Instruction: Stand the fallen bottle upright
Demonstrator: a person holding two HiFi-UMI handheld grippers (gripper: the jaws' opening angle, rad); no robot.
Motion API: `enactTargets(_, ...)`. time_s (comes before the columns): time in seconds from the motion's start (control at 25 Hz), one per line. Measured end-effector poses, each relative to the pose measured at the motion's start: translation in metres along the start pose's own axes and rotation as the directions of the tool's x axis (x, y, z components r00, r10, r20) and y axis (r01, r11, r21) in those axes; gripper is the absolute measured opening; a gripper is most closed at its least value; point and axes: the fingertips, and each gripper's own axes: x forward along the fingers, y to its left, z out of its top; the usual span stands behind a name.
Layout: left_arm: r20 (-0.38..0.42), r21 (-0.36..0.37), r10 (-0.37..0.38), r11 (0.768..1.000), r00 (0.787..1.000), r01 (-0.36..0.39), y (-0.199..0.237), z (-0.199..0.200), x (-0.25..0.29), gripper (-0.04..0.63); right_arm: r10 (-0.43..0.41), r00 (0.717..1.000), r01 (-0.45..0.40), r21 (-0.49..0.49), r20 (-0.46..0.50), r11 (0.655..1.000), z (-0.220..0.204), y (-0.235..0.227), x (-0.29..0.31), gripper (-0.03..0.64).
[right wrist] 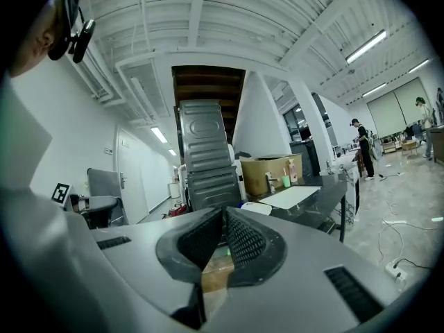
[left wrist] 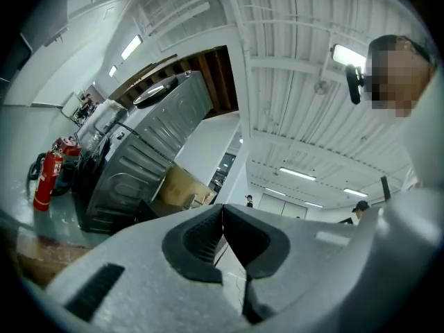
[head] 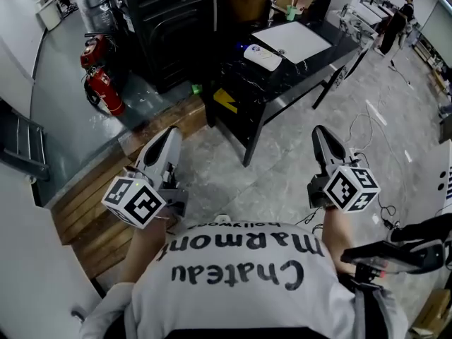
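left gripper point(head: 171, 133), right gripper point(head: 320, 130) closed, facing black table point(head: 333, 51)

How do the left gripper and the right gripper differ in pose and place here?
The left gripper hangs over the wooden floor strip; the right gripper hangs over the grey stone floor. The left gripper tips upward, its view mostly ceiling; the right gripper points level, with the black table ahead. Both have jaws closed with nothing between them.
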Motion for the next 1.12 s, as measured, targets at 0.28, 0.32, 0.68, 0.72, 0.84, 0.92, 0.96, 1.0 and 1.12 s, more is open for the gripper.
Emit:
enactTargets(0.28,0.008,0.026,0.018,1.000,1.000,-0.018,0.066,0.037,0.036,0.015,0.004,1.000,-0.004,-0.032,0.006,0.999,0.014,0.010,0.081,0.024)
enactTargets(0.32,0.003,0.026,0.020,0.999,1.000,-0.020,0.072,0.038,0.040,0.015,-0.001,1.000,0.001,-0.044,-0.004,0.999,0.013,0.010,0.089,0.024)
enactTargets(0.68,0.001,0.012,0.014,1.000,1.000,-0.014,0.105,0.031,0.071,0.015,0.005,0.996,-0.007,-0.028,-0.086,1.000,-0.015,-0.003,0.147,0.024)
enactTargets(0.72,-0.001,0.008,0.020,1.000,1.000,-0.020,0.111,0.030,0.074,0.015,0.006,0.996,-0.008,-0.025,-0.094,1.000,-0.017,-0.006,0.155,0.024)
enactTargets(0.84,-0.005,-0.004,0.041,0.999,0.999,-0.041,0.132,0.029,0.087,0.015,0.027,0.994,-0.028,-0.012,-0.104,1.000,-0.019,-0.010,0.186,0.024)
enactTargets(0.92,0.000,-0.012,0.057,0.998,0.998,-0.057,0.148,0.032,0.098,0.015,0.043,0.994,-0.045,-0.017,-0.102,0.999,-0.016,-0.013,0.209,0.023)
enactTargets(0.96,0.000,-0.013,0.064,0.998,0.998,-0.064,0.155,0.033,0.104,0.015,0.046,0.994,-0.049,-0.021,-0.098,0.999,-0.015,-0.016,0.221,0.025)
enactTargets(1.0,-0.004,-0.012,0.070,0.997,0.998,-0.070,0.163,0.033,0.111,0.015,0.047,0.995,-0.049,-0.020,-0.091,0.999,-0.013,-0.020,0.233,0.025)
enactTargets(1.12,-0.027,-0.001,0.096,0.995,0.995,-0.096,0.191,0.037,0.136,0.015,0.043,0.996,-0.042,0.012,-0.075,0.999,-0.009,-0.037,0.275,0.024)
